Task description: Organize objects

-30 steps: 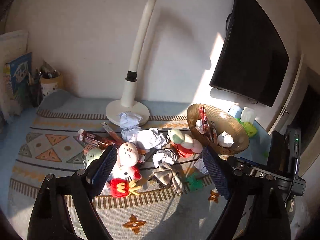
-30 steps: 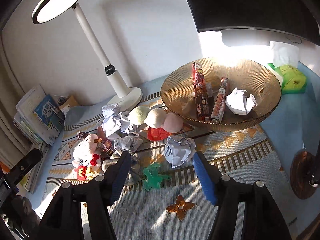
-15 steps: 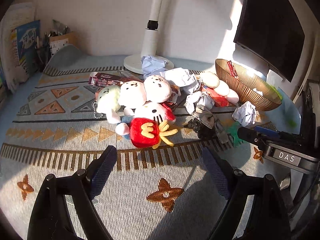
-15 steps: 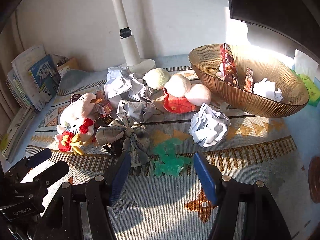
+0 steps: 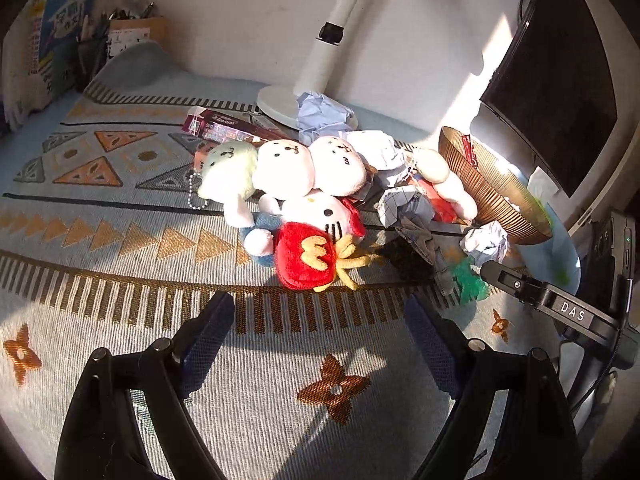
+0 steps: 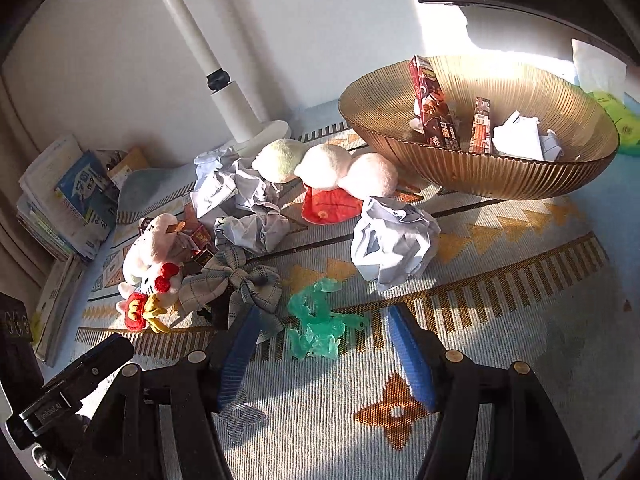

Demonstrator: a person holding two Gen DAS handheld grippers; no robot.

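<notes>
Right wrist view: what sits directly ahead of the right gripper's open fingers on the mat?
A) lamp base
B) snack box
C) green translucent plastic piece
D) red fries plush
C: the green translucent plastic piece lies on the mat just ahead of the right gripper, roughly centred between its blue pads, which are not touching it.

Two black two-finger grippers are seen. On the left gripper point(image 5: 320, 336) each finger point(image 5: 208, 336) is faced with a dark blue ribbed pad, and round silver screws are set behind the pads. On the right gripper point(image 6: 324, 344) the pads point(image 6: 412, 356) are a brighter blue, with the same silver screws behind; its black side bar point(image 5: 560, 308) is lettered DAS in white
</notes>
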